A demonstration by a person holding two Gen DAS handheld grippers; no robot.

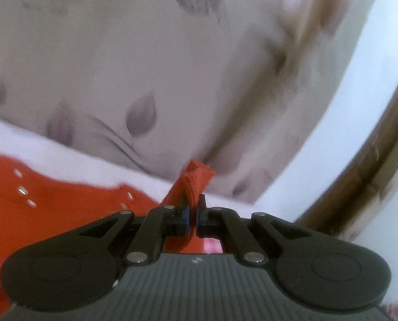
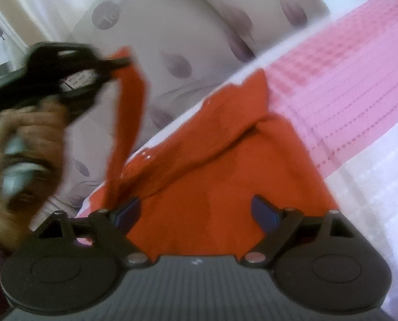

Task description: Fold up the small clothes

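now left gripper pinches the orange garment; right gripper fingers spread.

Pale leaf-print fabric with grey-purple leaves fills the background, blurred. White bedding below it. Pink waffle-textured cloth lies on the white bedding. Brown wooden edge at right, beside a white strip.

**Materials and finishes**

Orange garment: soft matt cloth, finely ribbed at the cuff, set with small shiny studs. Pink blanket: woven waffle-textured cloth. Left tongs and right tongs: matt black plastic, bright metal pins, ridged grey housing. Leaf-printed fabric: smooth, matt.
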